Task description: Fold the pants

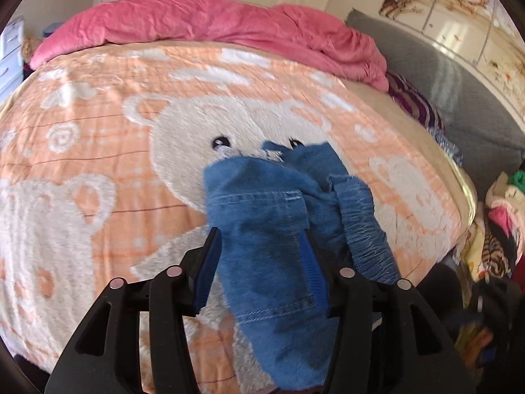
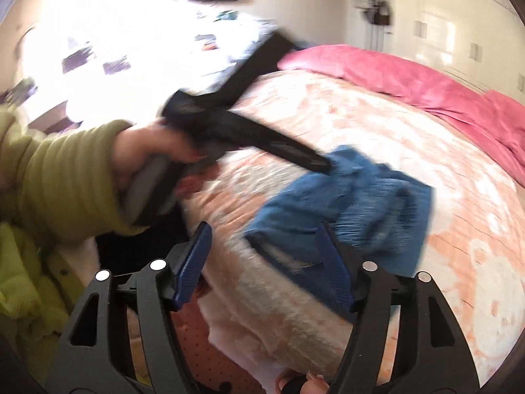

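- The pants [image 1: 279, 203], blue and bunched, lie on the blanket [image 1: 98, 151], an orange one with white bears, near the bed's near edge.
- The left gripper [image 1: 259, 239] has its jaws spread, with pants fabric draped between and over them; whether it pinches the cloth I cannot tell.
- The right gripper [image 2: 262, 239] stands wide open, holding nothing, its right finger [image 2: 331, 262] just at the pants' near edge.
- The left hand [image 2: 151, 154], in a green sleeve, holds its tool across the right wrist view.
- A pink quilt [image 1: 213, 23] lies bunched along the far side.
- Piled clothes [image 1: 498, 223] sit right of the bed.
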The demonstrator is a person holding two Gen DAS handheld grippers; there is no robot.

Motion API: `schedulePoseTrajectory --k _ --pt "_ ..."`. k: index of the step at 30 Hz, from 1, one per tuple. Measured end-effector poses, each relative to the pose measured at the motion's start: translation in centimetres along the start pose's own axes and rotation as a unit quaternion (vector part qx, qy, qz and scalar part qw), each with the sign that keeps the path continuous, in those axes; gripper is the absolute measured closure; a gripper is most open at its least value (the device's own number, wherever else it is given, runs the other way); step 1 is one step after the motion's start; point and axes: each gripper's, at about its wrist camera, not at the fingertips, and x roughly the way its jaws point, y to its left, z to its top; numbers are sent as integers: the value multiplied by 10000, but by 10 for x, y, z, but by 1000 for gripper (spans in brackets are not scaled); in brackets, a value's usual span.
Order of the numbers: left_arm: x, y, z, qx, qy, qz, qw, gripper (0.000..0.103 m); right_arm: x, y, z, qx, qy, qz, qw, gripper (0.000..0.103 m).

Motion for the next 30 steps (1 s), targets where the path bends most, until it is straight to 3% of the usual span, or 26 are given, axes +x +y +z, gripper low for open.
schedulePoseTrajectory --k 4,8,13,20,28,30 --pt "-20 12 -1 -27 -213 248 9995 45 -16 -42 2 786 -158 -534 9953 37" --pt "-21 22 -4 -105 -155 403 9990 40 -28 -89 -2 1820 -261 -587 9812 37" --pt "-11 23 -8 -181 -31 345 9992 35 -4 -137 -10 2493 183 -879 9643 37" --pt "12 15 -10 -125 97 298 9994 27 51 -177 -28 3131 732 -475 9457 37" --pt "40 16 -9 -328 263 90 9991 26 84 -194 -33 3615 864 -9 9284 62" --pt "44 16 -10 -380 268 41 9989 26 87 -194 -34 3635 823 9 9280 62"
